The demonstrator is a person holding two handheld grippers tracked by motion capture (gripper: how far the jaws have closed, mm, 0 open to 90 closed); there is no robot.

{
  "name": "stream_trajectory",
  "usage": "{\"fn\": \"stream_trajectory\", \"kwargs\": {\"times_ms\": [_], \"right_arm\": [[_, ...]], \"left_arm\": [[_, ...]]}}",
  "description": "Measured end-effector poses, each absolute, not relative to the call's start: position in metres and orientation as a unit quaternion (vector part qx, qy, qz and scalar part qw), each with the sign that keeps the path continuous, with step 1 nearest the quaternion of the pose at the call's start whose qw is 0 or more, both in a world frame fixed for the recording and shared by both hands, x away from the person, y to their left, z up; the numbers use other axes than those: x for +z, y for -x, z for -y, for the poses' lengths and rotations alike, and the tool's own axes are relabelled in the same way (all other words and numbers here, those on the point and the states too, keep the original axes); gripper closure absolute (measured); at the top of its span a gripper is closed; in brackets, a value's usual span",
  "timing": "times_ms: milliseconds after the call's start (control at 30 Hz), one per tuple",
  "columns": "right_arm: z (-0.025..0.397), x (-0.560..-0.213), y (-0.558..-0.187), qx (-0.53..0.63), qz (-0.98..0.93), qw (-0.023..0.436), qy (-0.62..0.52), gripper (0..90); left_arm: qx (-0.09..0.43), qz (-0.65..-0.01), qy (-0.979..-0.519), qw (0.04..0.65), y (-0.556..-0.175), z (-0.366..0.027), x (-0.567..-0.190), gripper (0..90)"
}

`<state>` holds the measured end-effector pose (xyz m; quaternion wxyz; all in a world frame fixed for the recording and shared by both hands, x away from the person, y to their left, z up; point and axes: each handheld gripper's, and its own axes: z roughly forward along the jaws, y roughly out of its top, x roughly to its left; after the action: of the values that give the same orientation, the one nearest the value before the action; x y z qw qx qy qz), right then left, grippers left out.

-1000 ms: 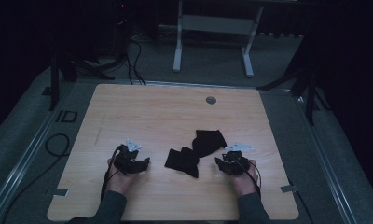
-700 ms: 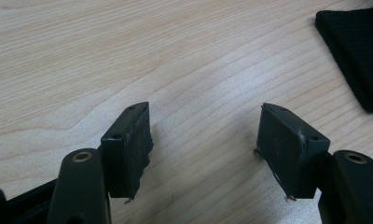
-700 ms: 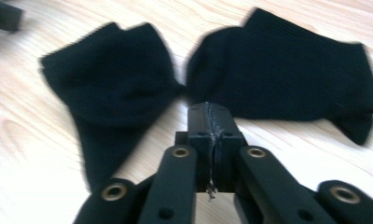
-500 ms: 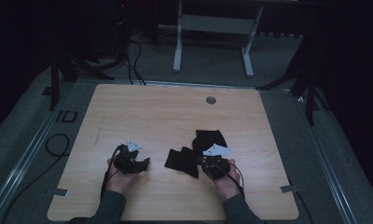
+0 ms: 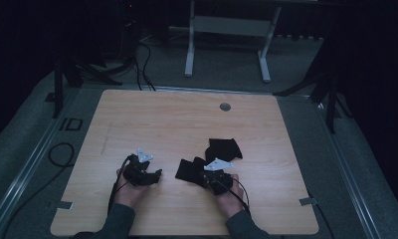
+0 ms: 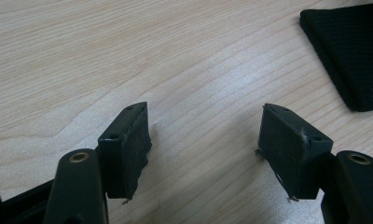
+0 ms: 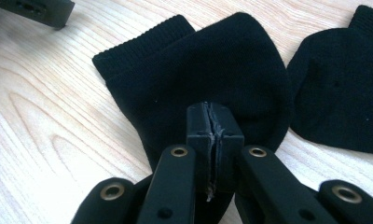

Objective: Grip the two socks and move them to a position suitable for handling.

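- the right tool (image 5: 209,175) sits near the bench's (image 5: 162,119) front edge, right of its middle; in the high view its jaws are lost against the dark near sock (image 5: 189,169).
- the right gripper view settles it: the right tool (image 7: 215,122) has its jaws pressed together with the edge of the near sock (image 7: 212,70) pinched between them.
- a second sock (image 5: 225,148) lies just behind the first, toward the bench's right edge; the right gripper view shows the two socks just apart.
- the left tool (image 5: 154,175) rests left of the near sock, not touching it.
- the left gripper view shows the left tool (image 6: 203,140) spread wide over bare wood, a sock corner (image 6: 348,51) off to one side.
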<state>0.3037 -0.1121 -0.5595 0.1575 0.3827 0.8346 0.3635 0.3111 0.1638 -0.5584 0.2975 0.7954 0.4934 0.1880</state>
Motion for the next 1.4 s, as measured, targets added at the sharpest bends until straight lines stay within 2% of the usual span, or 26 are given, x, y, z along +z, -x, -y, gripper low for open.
{"fn": "stream_trajectory", "kwargs": {"times_ms": [100,233,333,467,700,967,1267,1400], "right_arm": [[0.110,-0.559,-0.302,0.363,-0.837,0.156,-0.377,87.4],[0.107,-0.560,-0.299,0.363,-0.845,0.156,-0.360,87.5],[0.106,-0.559,-0.298,0.365,-0.852,0.148,-0.345,87.5],[0.105,-0.560,-0.298,0.366,-0.858,0.146,-0.330,87.4],[0.104,-0.559,-0.296,0.366,-0.865,0.135,-0.314,87.2],[0.103,-0.559,-0.293,0.368,-0.866,0.131,-0.312,86.4],[0.102,-0.558,-0.286,0.366,-0.871,0.123,-0.302,85.1],[0.103,-0.555,-0.286,0.362,-0.876,0.122,-0.294,75.6]], "left_arm": [[0.189,-0.495,-0.794,0.296,-0.311,-0.164,-0.558,34.8],[0.189,-0.498,-0.792,0.298,-0.309,-0.162,-0.557,40.2],[0.186,-0.495,-0.794,0.300,-0.305,-0.160,-0.556,49.4],[0.183,-0.478,-0.791,0.335,-0.296,-0.154,-0.549,58.8],[0.150,-0.426,-0.808,0.378,-0.282,-0.134,-0.546,68.9],[0.146,-0.397,-0.821,0.383,-0.279,-0.119,-0.550,87.6],[0.125,-0.383,-0.841,0.362,-0.280,-0.109,-0.559,89.7],[0.112,-0.378,-0.846,0.359,-0.284,-0.111,-0.559,89.9]]}}
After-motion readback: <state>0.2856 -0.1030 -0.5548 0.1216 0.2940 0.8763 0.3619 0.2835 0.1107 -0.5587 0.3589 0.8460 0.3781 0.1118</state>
